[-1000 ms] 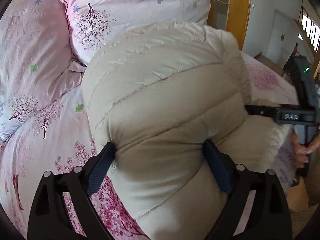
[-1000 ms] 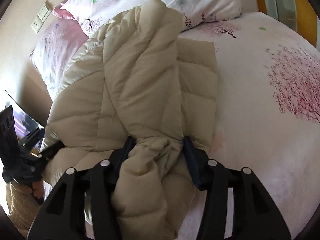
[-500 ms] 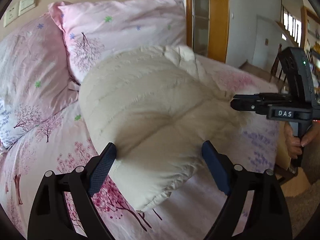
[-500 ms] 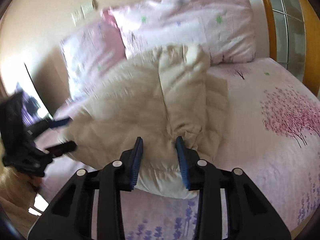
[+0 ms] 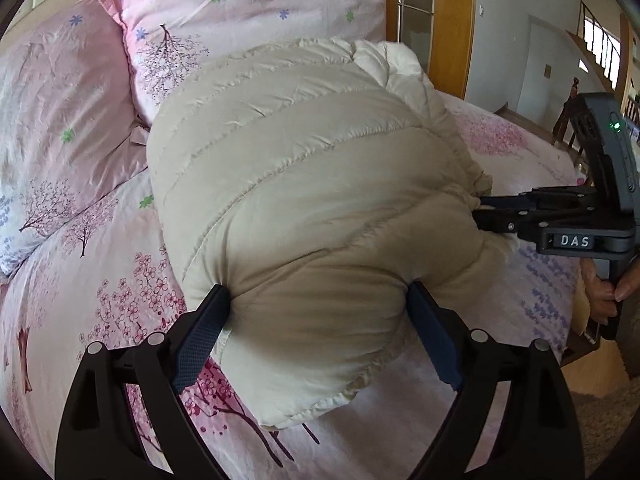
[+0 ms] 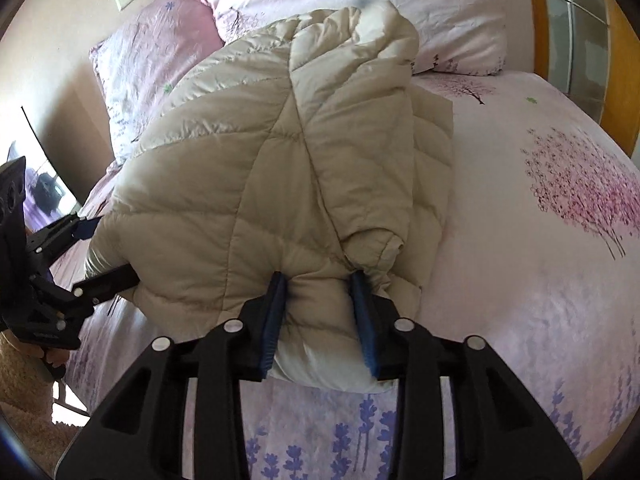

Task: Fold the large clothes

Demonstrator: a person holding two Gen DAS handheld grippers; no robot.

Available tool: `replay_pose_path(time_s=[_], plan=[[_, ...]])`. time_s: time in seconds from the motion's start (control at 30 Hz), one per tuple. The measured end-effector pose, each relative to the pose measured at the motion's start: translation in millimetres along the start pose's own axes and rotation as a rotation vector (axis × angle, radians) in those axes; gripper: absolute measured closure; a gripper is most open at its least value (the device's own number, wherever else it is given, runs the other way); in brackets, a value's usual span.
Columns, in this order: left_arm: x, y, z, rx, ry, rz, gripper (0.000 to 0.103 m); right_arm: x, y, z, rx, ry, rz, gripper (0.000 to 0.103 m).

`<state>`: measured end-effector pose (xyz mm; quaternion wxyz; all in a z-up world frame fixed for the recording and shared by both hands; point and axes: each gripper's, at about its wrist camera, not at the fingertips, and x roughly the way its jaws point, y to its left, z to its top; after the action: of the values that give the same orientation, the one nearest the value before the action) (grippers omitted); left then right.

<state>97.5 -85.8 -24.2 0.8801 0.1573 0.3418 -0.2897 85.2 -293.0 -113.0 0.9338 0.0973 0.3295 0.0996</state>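
From the left wrist, the cream jacket (image 5: 304, 208) lies bundled on the bed (image 5: 80, 280) in front of two pillows (image 5: 248, 12). The left gripper (image 5: 318, 320) is spread wide, its pads pressing the near end of the bundle. The right gripper (image 5: 480, 212), lettered "DAS", bites into the jacket's right edge.

From the right wrist, the right gripper (image 6: 318, 312) pinches a narrow fold of the jacket (image 6: 256, 168); the left gripper (image 6: 108, 248) clasps its far left side.
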Motion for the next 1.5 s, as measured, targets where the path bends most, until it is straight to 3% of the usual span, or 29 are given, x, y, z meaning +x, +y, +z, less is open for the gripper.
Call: replay_pose_path(time_s=[0.1,0.23,0.33,0.43,0.5,0.53,0.63,0.83,0.97,1.07,1.13,1.23,1.37,1.5], plan=[[-20.8,13.6,4.9,-0.062,-0.065,-0.036,0.013,-10.6,-5.5,15.9,0.021,0.027,0.071,0.060],[-31.0,39.4,17.5,-0.162,-0.124,0.031,0.007,-32.6,-31.4,57.6,0.161,-0.082,0.151,0.040],[-18.4,57.6,27.2,-0.242,-0.094,0.064,0.007,-26.2,-52.6,96.6,0.277,-0.142,0.132,0.040],[-3.7,72.4,34.8,-0.309,-0.056,0.071,0.007,-0.6,-67.1,130.4,0.359,-0.128,0.134,0.041],[-0.2,78.5,35.4,-0.346,-0.050,0.060,0.007,20.4,-74.6,145.7,0.403,-0.094,0.149,0.054],[1.0,81.7,37.5,-0.361,-0.048,0.056,0.007,27.2,-75.6,149.0,0.408,-0.081,0.157,0.084],[0.8,83.2,39.1,-0.363,-0.058,0.066,0.007,43.6,-82.7,144.5,0.458,-0.044,0.106,0.093],[17.0,82.3,46.8,-0.329,-0.050,0.055,0.004,69.6,-87.4,126.4,0.519,0.026,-0.030,0.093],[19.7,84.9,44.2,-0.361,-0.048,0.026,0.004,70.2,-82.5,128.0,0.493,0.057,-0.077,0.085],[16.1,88.5,42.0,-0.371,-0.058,0.029,0.004,43.9,-75.8,131.1,0.445,-0.021,-0.101,0.078],[15.7,90.8,42.0,-0.378,-0.061,0.028,0.004,21.0,-67.1,126.9,0.405,-0.105,-0.086,0.077],[17.7,91.3,41.4,-0.385,-0.060,0.016,0.004,-0.9,-46.5,116.3,0.299,-0.143,-0.012,0.077],[19.0,91.7,40.5,-0.400,-0.066,0.002,0.004,23.8,-28.9,103.3,0.226,-0.009,0.006,0.077],[14.6,94.4,40.9,-0.419,-0.071,-0.015,0.004,55.1,-47.6,97.2,0.319,0.087,0.056,0.077]])
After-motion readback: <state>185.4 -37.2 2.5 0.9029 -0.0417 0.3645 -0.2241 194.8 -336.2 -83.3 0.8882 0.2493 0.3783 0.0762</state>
